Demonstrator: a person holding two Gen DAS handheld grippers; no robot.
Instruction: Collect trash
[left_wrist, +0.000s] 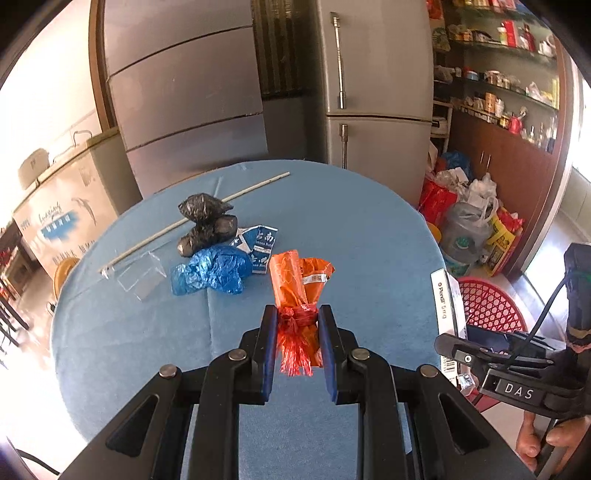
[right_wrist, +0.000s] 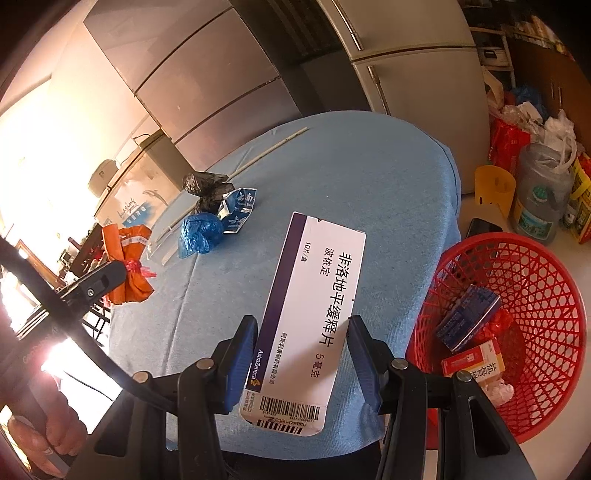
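Note:
My left gripper is shut on an orange wrapper tied with red string, held above the blue tablecloth; the same wrapper appears at the left in the right wrist view. My right gripper is shut on a white and purple medicine box, whose edge also shows in the left wrist view. Beside the table stands a red mesh basket with several boxes and crumpled scraps inside. On the cloth lie a blue crumpled bag, a black bag and a blue torn packet.
A thin white stick and a clear plastic stand lie on the table's left half. Grey refrigerators stand behind it. Bags, a large water jug and a yellow cup crowd the floor at the right.

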